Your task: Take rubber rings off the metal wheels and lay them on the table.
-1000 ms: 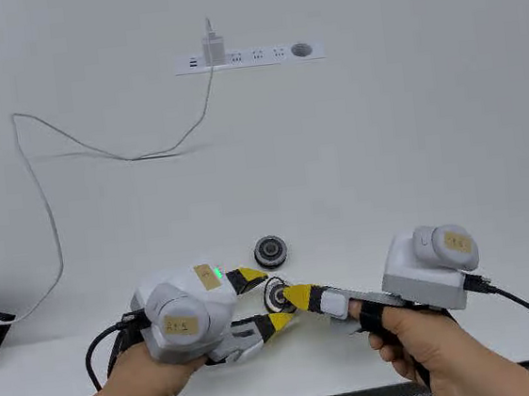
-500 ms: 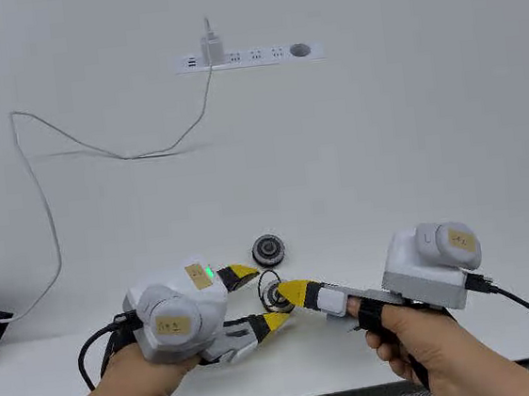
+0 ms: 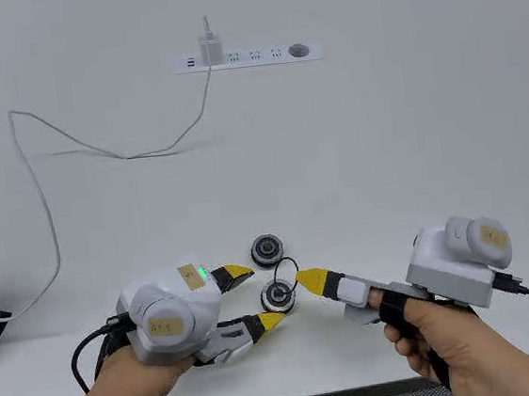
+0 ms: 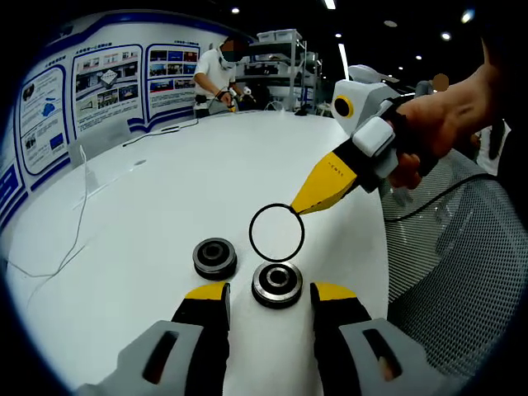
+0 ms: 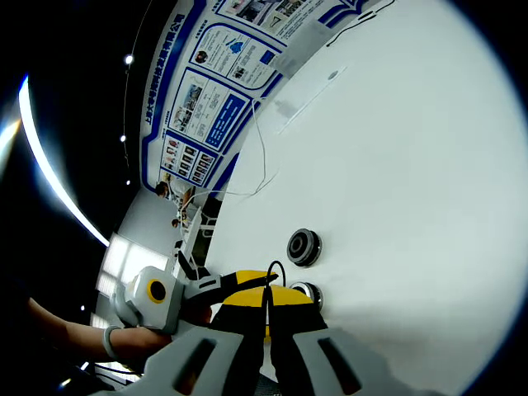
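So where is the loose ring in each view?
Head view: ring low centre, between the bare wheel and the right gripper tip.
Left gripper view: ring at centre, a full circle above the bare wheel.
Right gripper view: ring low centre, edge-on, in its own shut jaws.
Shared landmark: the ringed wheel, just beyond.

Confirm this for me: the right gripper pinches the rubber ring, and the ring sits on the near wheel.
One point is wrong. The ring is off the near wheel, and the right gripper holds it up, as the left gripper view shows. The right gripper does pinch it.
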`<state>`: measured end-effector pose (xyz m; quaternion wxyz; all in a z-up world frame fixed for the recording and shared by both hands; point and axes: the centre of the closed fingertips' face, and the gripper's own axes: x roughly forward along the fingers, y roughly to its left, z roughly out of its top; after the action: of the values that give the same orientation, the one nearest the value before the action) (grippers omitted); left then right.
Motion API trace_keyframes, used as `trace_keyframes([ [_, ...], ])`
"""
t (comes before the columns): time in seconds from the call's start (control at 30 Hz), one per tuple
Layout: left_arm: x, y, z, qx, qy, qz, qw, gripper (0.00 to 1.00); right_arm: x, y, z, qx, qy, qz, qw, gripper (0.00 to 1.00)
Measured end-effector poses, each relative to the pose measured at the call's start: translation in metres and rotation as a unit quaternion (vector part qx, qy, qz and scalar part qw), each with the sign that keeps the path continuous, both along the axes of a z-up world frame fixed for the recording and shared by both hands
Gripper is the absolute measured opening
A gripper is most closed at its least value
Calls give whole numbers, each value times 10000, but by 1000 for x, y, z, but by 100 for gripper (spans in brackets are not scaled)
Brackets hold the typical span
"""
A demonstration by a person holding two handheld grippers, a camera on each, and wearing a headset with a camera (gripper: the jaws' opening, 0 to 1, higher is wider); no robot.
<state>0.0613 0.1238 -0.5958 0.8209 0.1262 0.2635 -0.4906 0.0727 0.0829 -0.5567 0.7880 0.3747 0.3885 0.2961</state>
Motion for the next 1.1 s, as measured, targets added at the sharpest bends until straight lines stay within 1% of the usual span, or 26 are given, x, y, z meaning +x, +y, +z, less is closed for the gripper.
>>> trace_keyframes([
  [0.3, 0, -1, 2, -23, 1, 7, 10000, 40, 7, -15, -1, -56, -11, -199, 9998, 2],
  [0.43, 0, -1, 2, -22, 2, 15, 10000, 40, 11, -22, -6, -122, 20, -281, 9995, 2],
  [0.6, 0, 0, 3, -20, 2, 20, 10000, 39, 15, -32, -18, -296, 100, -380, 9988, 2],
  [0.67, 0, 1, 2, -22, 10, 26, 10000, 39, 16, -35, -22, -317, 133, -402, 9986, 2],
  [0.77, 0, 1, 2, -24, 21, 28, 10000, 39, 15, -35, -23, -332, 162, -425, 9984, 2],
  [0.97, -1, 1, 1, -7, 28, 18, 10000, 39, 15, -37, -35, -453, 252, -441, 9977, 2],
  [1.1, -1, 1, 0, -14, 31, 14, 10000, 39, 16, -41, -39, -531, 271, -501, 9970, 2],
])
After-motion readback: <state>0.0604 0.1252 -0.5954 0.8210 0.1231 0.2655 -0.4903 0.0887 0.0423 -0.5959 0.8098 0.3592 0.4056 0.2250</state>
